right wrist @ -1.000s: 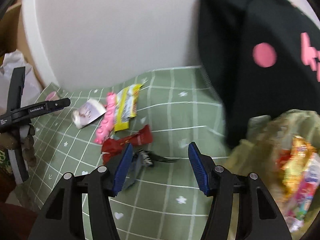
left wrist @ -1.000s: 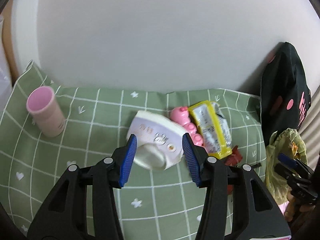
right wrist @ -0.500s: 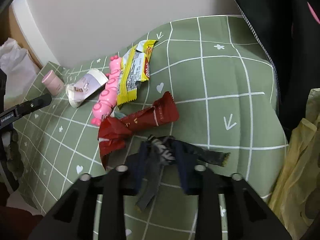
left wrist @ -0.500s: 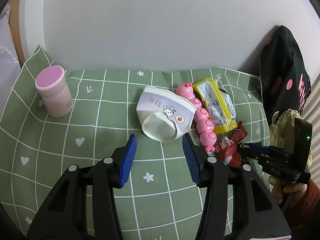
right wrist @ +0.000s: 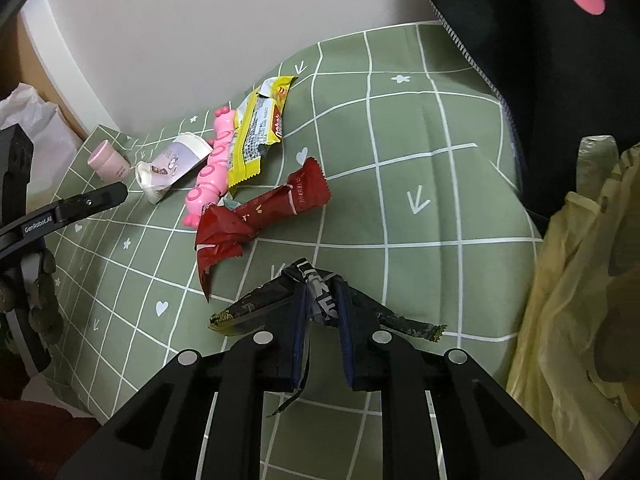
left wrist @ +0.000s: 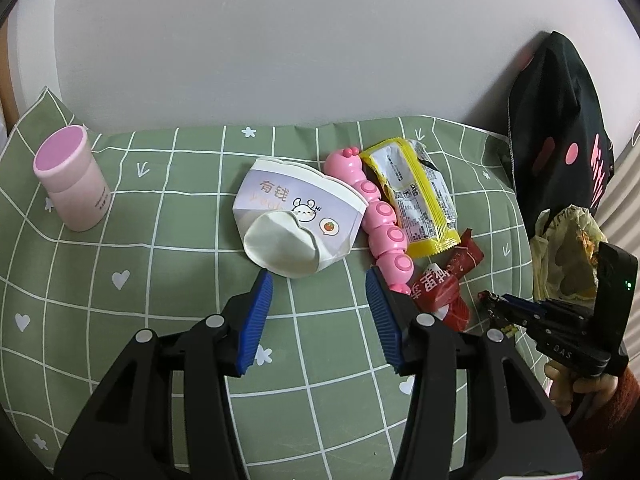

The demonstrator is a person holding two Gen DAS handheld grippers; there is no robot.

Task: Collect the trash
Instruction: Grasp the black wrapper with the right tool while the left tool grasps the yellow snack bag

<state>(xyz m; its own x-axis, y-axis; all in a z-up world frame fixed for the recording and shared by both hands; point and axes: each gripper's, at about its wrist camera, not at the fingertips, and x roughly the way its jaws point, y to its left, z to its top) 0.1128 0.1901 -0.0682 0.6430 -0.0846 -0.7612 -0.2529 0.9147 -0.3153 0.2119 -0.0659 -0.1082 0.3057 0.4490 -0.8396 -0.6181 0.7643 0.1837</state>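
My right gripper is shut on a dark crumpled wrapper just above the green checked cloth; it also shows in the left wrist view. My left gripper is open and empty, just short of a crushed white paper cup. A red wrapper and a yellow snack wrapper lie on the cloth. A yellowish trash bag stands open at the right.
A pink caterpillar toy lies between the cup and the yellow wrapper. A pink bottle stands at the far left. A black bag with pink marks leans on the white wall behind the trash bag.
My right gripper came down from the trash bag to the cloth and closed on the dark wrapper. My left gripper drew back from the paper cup, still open.
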